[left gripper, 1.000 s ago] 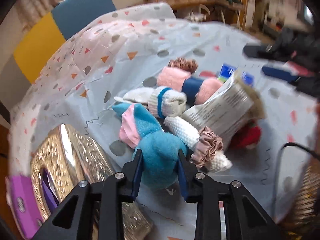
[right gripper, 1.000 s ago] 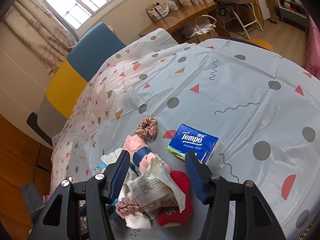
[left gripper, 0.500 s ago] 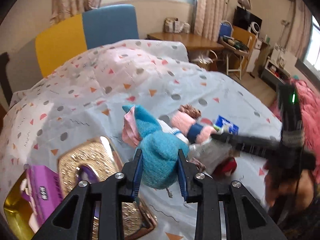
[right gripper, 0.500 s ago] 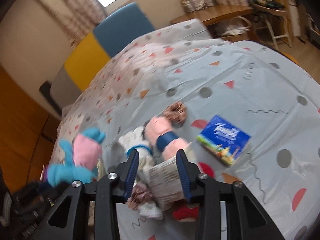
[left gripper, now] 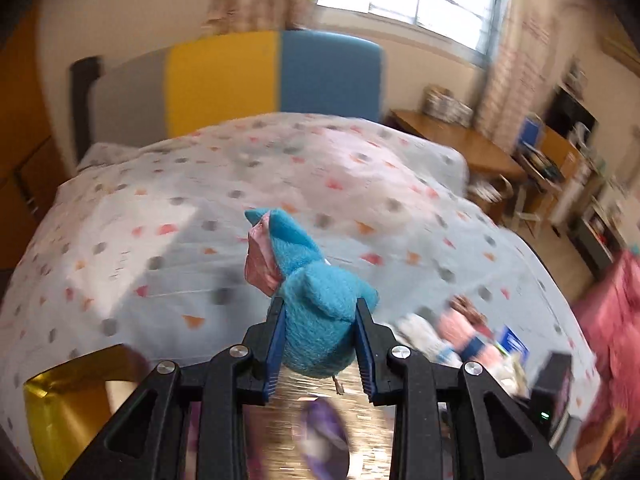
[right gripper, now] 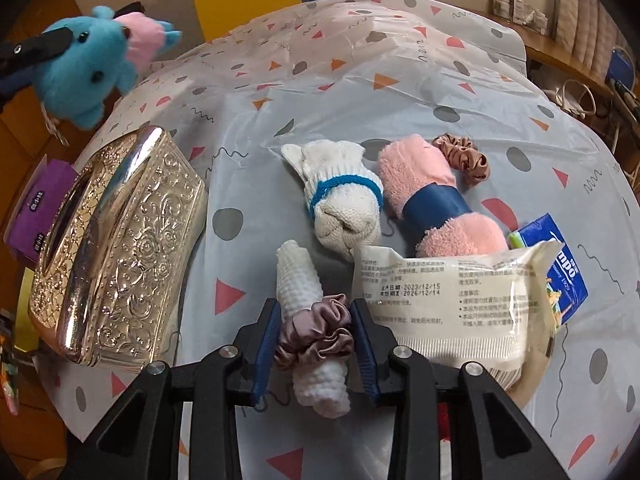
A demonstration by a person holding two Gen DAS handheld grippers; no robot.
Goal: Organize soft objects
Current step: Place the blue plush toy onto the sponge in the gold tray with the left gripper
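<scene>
Left wrist view first: the left gripper [left gripper: 320, 344] is clamped on the blue plush toy [left gripper: 316, 320], lifted clear of the patterned bedspread [left gripper: 160, 216] and hanging above the gold embossed box [right gripper: 120, 248] (that part of the picture is badly blurred). From the right wrist camera the same toy [right gripper: 86, 68] shows up high at the left, in the air. The right gripper [right gripper: 314, 344] has just been closing, and its blue pads now sit on either side of a mauve satin scrunchie [right gripper: 316, 332] wrapped round a white knitted roll [right gripper: 304, 300]; both lie on the spread. Just beyond lie a rolled white sock with a blue band [right gripper: 340, 200], a pink towel roll [right gripper: 436, 200] and a brown scrunchie [right gripper: 464, 156]. A tissue packet [right gripper: 456, 304] lies just to the right.
</scene>
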